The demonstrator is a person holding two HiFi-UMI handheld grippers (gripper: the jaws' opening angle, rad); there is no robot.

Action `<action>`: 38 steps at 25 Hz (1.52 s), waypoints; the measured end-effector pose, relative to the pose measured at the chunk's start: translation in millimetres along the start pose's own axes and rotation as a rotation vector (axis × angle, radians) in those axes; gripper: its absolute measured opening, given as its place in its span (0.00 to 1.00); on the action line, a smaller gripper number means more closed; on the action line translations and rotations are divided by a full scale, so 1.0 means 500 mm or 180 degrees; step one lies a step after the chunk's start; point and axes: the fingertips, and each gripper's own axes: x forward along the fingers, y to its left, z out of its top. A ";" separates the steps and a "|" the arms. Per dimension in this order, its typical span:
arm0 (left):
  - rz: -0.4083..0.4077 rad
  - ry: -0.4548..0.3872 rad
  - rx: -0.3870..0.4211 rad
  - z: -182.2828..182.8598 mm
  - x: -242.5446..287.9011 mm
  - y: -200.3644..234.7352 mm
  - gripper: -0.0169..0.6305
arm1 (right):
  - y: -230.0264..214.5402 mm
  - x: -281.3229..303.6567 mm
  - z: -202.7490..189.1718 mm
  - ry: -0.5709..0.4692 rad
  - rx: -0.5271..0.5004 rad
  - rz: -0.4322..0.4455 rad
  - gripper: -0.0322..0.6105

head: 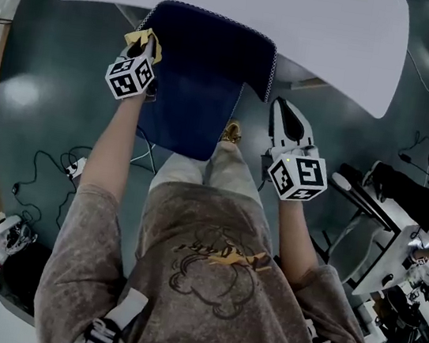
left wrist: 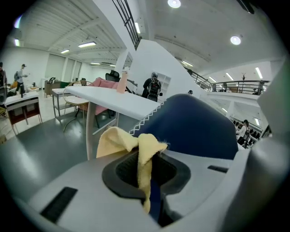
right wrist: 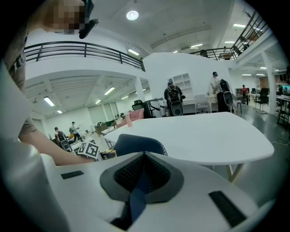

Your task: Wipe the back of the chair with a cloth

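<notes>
The left gripper [head: 139,50] has its jaws closed tight on a yellow cloth [head: 145,39]. In the left gripper view the cloth [left wrist: 130,144] is pinched between the pads. One fold hangs down through the gap and the rest bunches out toward 10 o'clock of the gripper [left wrist: 152,153].

In the head view the cloth sits at the top left corner of the chair back [head: 201,77], at about 10 o'clock on it. The views do not show whether it presses on the fabric.

The right gripper [head: 282,106] hangs free at 3 o'clock of the chair back, just beside its right edge and not touching it. In the right gripper view its jaws [right wrist: 144,156] meet with nothing between them.

The chair back is dark blue with white stitching along its rim. In the head view its top edge, the long axis, runs from 9 to 3 o'clock, with the right end slightly lower. Its rear face is turned toward the person at 6 o'clock. Its top is tucked just under the near edge of a white table [head: 248,0] at 12 o'clock.

From the left gripper view the chair back [left wrist: 195,129] rises at 1 o'clock of the cloth, and the table [left wrist: 115,97] lies beyond it.
</notes>
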 end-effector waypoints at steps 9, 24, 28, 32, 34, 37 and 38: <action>-0.0201 0.0100 0.0032 -0.019 0.038 -0.094 0.09 | -0.021 -0.043 -0.005 -0.0018 0.0013 -0.0115 0.09; -0.0701 0.0269 0.0069 -0.090 0.046 -0.301 0.09 | -0.054 -0.081 -0.006 -0.0084 0.0075 -0.0197 0.09; -0.0893 0.0346 0.0187 -0.105 0.050 -0.359 0.09 | -0.068 -0.085 -0.005 -0.0098 0.0089 -0.0226 0.09; -0.1118 0.0467 0.0276 -0.123 0.049 -0.407 0.09 | -0.073 -0.089 -0.010 -0.0096 0.0110 -0.0248 0.09; -0.1326 0.0583 0.0330 -0.140 0.050 -0.443 0.09 | -0.075 -0.088 -0.012 -0.0101 0.0120 -0.0257 0.09; -0.1516 0.0655 0.0356 -0.155 0.048 -0.495 0.09 | -0.075 -0.090 -0.013 -0.0105 0.0126 -0.0266 0.09; -0.1545 0.0660 0.0358 -0.158 0.046 -0.509 0.09 | -0.077 -0.092 -0.012 -0.0109 0.0128 -0.0269 0.09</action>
